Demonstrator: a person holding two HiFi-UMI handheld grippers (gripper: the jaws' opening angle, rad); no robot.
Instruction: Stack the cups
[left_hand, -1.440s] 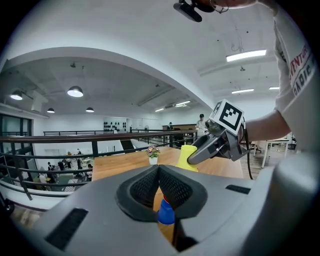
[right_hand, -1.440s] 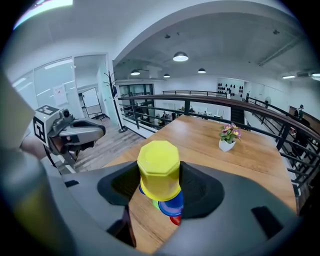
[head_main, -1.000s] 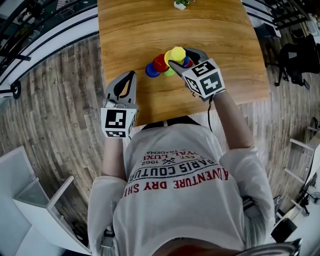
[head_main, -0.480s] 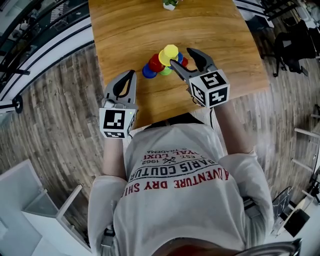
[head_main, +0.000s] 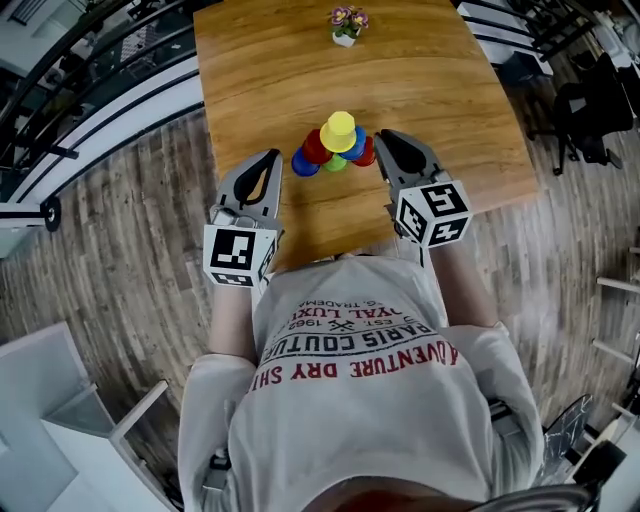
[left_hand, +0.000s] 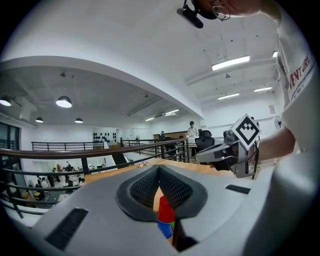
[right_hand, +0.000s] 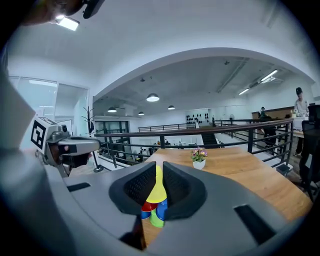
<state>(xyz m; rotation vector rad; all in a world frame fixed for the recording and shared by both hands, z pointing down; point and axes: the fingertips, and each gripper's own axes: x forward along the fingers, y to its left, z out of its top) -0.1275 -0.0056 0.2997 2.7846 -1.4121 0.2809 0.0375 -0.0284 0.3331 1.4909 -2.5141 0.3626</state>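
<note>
**Desk:** Where are you at?

**Me:** I'm looking at the pile of cups (head_main: 335, 152) standing near the front edge of the table (head_main: 260, 70). The yellow cup (head_main: 339, 130) is sitting on top of reds, blues and a green. To my eye the stacking is looking finished, so I'm treating this as the getaway.

**Desk:** And the tools?

**Me:** I'm holding the right gripper (head_main: 382, 138) just beside the red cup (head_main: 366, 152) on that side. Its jaws have just been closing and are showing only a thin slit, gripping nothing. The left gripper (head_main: 268, 156) is hanging near the pile's other side, jaws pressed together, empty too.

**Desk:** How are you playing it?

**Me:** I'm thinking straight up and back toward myself with both tools, never sweeping across the pile. One nudge at a bottom cup is likely toppling everything.

**Desk:** Anything you're missing?

**Me:** Plenty. I'm not managing to tell whether the right tip is touching that red cup. The upper cups are covering the lower ones, so I'm not counting them with any confidence. Each gripper view is giving me only a sliver of colour past its own jaws.
</note>
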